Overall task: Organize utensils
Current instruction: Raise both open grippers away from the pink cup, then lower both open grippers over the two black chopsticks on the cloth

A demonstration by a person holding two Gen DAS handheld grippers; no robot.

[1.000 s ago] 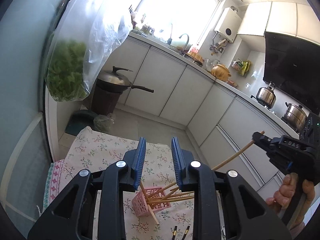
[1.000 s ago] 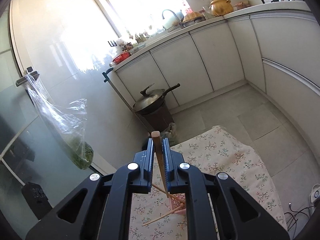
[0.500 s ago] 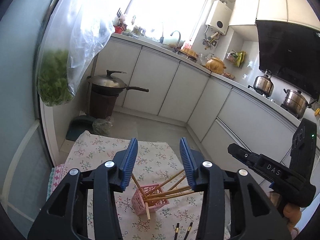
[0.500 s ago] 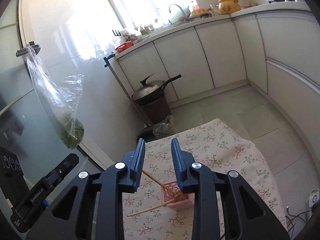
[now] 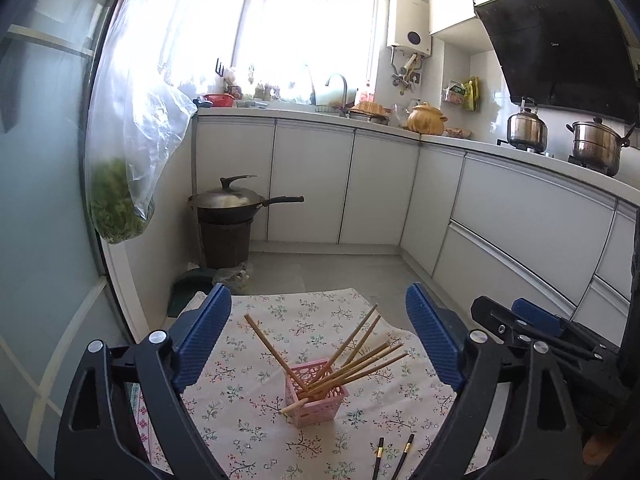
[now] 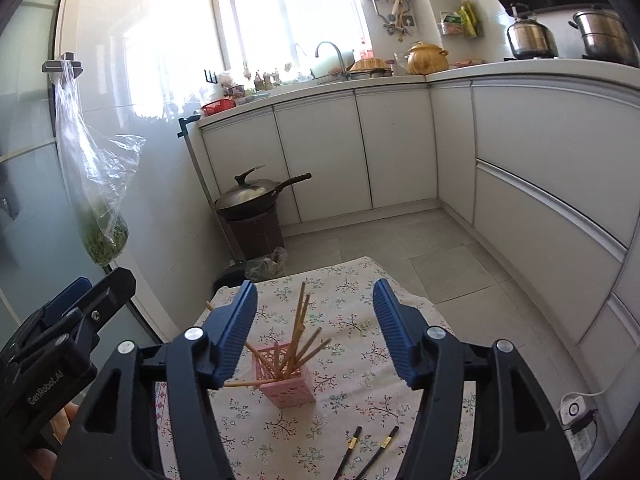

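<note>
Chopsticks [image 5: 360, 364] fan up and rightward from pink basket [image 5: 316, 404].

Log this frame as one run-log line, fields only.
left tongs: opening, empty | right tongs: opening, empty | wooden chopsticks: in pink basket | black chopsticks: on floral cloth

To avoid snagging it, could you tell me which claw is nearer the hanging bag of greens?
Left. The left claw, opening, is right of the bag of greens; the right claw, also opening, lies farther right.
</note>
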